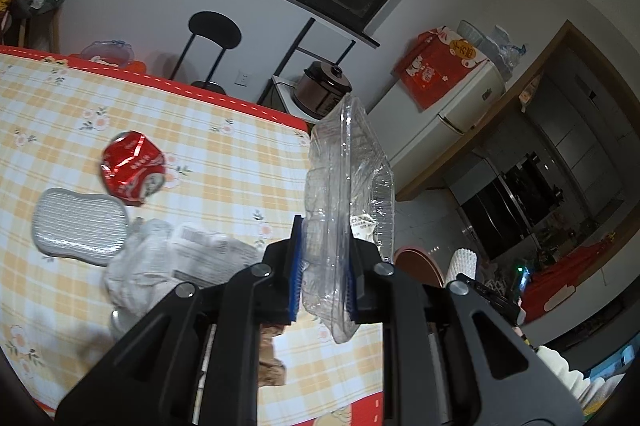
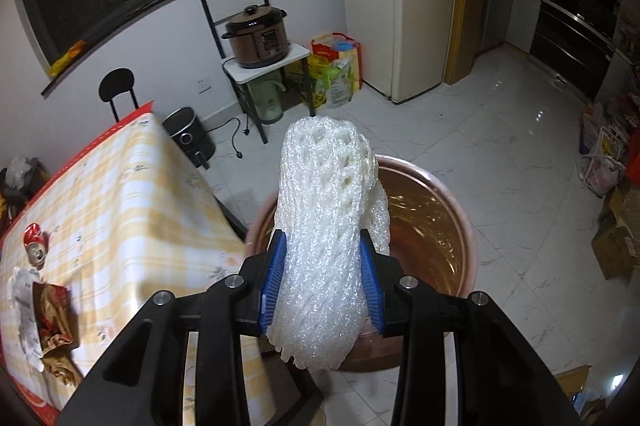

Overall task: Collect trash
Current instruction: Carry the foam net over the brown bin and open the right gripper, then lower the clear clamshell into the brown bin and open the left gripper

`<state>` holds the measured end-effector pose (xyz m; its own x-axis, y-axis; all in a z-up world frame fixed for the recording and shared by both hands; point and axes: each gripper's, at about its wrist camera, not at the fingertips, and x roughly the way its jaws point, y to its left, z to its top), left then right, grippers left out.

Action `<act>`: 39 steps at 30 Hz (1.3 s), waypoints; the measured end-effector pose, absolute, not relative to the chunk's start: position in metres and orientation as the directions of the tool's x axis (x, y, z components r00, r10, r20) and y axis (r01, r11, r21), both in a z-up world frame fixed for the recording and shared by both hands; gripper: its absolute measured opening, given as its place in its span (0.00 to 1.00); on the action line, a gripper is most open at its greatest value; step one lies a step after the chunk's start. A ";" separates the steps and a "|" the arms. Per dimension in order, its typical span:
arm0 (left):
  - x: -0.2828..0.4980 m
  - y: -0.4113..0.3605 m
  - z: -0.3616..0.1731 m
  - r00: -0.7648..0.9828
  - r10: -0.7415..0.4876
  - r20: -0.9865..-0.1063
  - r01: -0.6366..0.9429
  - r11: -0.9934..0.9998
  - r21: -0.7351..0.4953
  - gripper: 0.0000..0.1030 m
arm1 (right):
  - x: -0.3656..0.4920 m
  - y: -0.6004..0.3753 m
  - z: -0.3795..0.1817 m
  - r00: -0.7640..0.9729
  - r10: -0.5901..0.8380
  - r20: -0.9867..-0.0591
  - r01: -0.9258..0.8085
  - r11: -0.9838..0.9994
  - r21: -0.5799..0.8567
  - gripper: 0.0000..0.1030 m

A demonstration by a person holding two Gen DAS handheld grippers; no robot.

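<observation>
My right gripper (image 2: 322, 286) is clamped on a white foam net (image 2: 326, 226), hanging right over the lined bin (image 2: 432, 226) beside the table (image 2: 120, 206). My left gripper (image 1: 322, 274) pinches a clear plastic box (image 1: 348, 194) at the table's edge. I judge this the drop-off step: let the net fall, then bring the box across.

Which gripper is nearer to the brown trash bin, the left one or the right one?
Right. The right gripper, holding the white foam net, is directly above the brown trash bin. The left gripper, holding the clear plastic container, is over the table edge, beside the bin.
</observation>
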<state>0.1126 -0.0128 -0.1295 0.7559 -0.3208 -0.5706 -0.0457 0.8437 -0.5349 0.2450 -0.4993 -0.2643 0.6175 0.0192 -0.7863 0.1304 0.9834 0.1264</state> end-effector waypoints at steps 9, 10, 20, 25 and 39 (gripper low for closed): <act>0.128 -0.039 -0.133 0.740 -0.344 -0.578 -0.016 0.851 -0.526 0.19 | 0.254 -0.513 -0.257 0.649 -0.010 -0.761 0.150 0.982 0.115 0.77; 0.130 -0.041 -0.134 0.738 -0.349 -0.578 -0.011 0.850 -0.527 0.19 | 0.253 -0.514 -0.254 0.654 -0.011 -0.756 0.146 0.983 0.112 0.78; 0.161 -0.089 -0.140 0.694 -0.440 -0.570 0.083 0.835 -0.544 0.19 | 0.206 -0.524 -0.190 0.758 -0.052 -0.650 0.161 0.981 0.110 0.95; 0.190 -0.136 -0.143 0.651 -0.507 -0.566 0.153 0.817 -0.555 0.19 | 0.177 -0.539 -0.170 0.779 -0.062 -0.624 0.178 0.976 0.126 0.95; 0.276 -0.308 -0.153 0.563 -0.607 -0.561 0.333 0.788 -0.519 0.82 | 0.131 -0.578 -0.147 0.790 -0.109 -0.603 0.239 0.961 0.140 0.95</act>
<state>0.2758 -0.3084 -0.1526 0.5626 -0.6072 -0.5611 0.3326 0.7875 -0.5188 0.1306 -0.5781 -0.1472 0.7904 -0.1088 -0.6029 0.2395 0.9607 0.1405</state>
